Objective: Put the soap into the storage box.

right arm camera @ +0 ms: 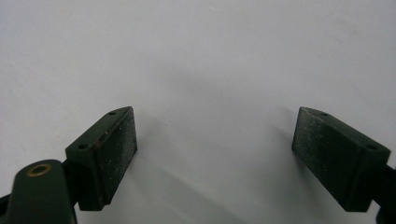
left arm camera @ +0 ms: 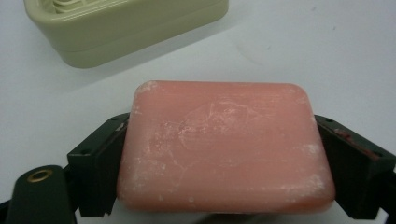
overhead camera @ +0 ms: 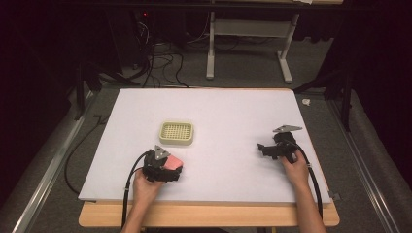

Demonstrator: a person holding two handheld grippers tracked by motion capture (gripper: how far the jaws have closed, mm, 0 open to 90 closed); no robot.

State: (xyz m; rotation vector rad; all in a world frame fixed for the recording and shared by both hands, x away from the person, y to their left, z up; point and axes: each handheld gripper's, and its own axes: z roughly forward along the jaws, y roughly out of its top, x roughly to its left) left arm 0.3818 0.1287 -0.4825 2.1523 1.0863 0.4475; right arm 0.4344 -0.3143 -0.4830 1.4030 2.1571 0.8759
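Observation:
A pink bar of soap (left arm camera: 224, 147) with white scuffs lies between the jaws of my left gripper (left arm camera: 224, 163), and both jaws press its short sides. From above, the soap (overhead camera: 171, 162) and the left gripper (overhead camera: 165, 169) sit near the white board's front left. A pale green soap dish (overhead camera: 177, 133) with a slotted top stands just beyond them, and its corner (left arm camera: 126, 28) appears at the top of the left gripper view. My right gripper (overhead camera: 265, 150) rests at the front right, jaws wide apart over bare white surface (right arm camera: 215, 140).
The white board (overhead camera: 218, 111) covers a wooden table whose front edge (overhead camera: 209, 216) shows below it. Beyond the table are cables on the floor (overhead camera: 160, 63) and a grey desk frame (overhead camera: 248, 43). A small white scrap (overhead camera: 306, 102) lies off the board's right side.

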